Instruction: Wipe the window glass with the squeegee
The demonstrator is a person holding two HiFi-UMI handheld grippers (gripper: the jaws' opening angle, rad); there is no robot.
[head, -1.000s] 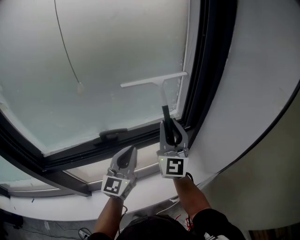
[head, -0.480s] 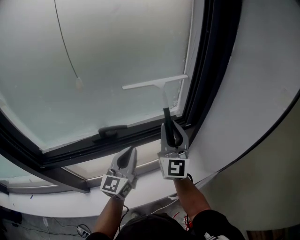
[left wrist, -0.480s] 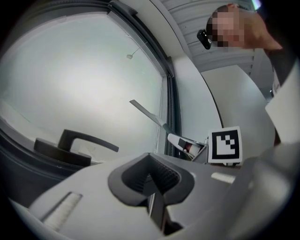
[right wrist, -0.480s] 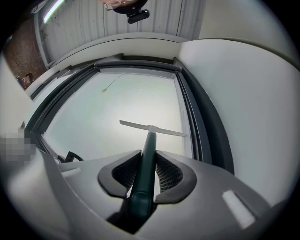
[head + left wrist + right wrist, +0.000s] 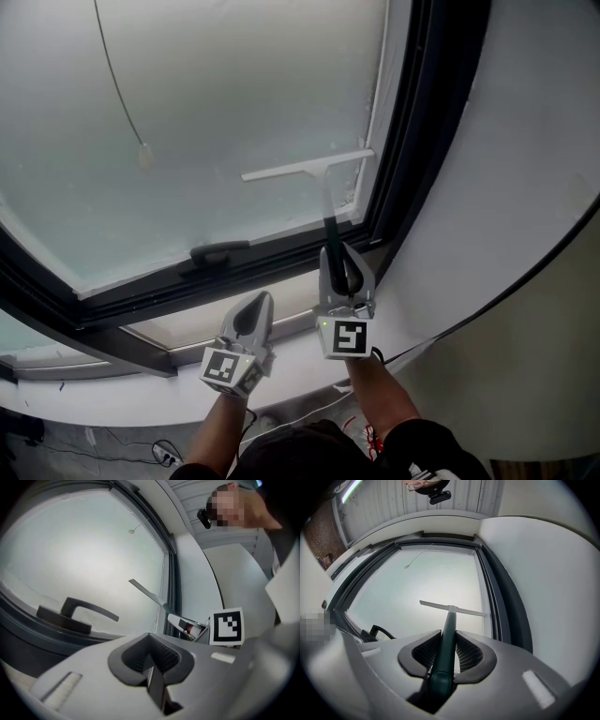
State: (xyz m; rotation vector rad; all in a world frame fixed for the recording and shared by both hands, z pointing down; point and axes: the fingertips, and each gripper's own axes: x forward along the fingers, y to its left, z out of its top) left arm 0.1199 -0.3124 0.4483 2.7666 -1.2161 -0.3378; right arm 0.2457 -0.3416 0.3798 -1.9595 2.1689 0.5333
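Observation:
A white-bladed squeegee (image 5: 305,167) lies flat against the frosted window glass (image 5: 216,103), near the pane's lower right corner. Its dark green handle (image 5: 446,639) runs back between the jaws of my right gripper (image 5: 342,272), which is shut on it. The blade (image 5: 452,608) sits level across the glass, its right end close to the white frame edge. My left gripper (image 5: 251,317) hangs lower and to the left, below the dark sash, shut with nothing between its jaws (image 5: 152,660). The left gripper view catches the blade (image 5: 145,591) side-on.
A dark window handle (image 5: 220,253) sits on the bottom sash, left of the squeegee. A thin cord with a small pull (image 5: 142,155) hangs in front of the glass at upper left. The dark frame (image 5: 422,141) and a white wall (image 5: 525,187) bound the right side.
The head view has shifted a little. The squeegee stays at the pane's lower right with hardly any movement, and both grippers hold their places.

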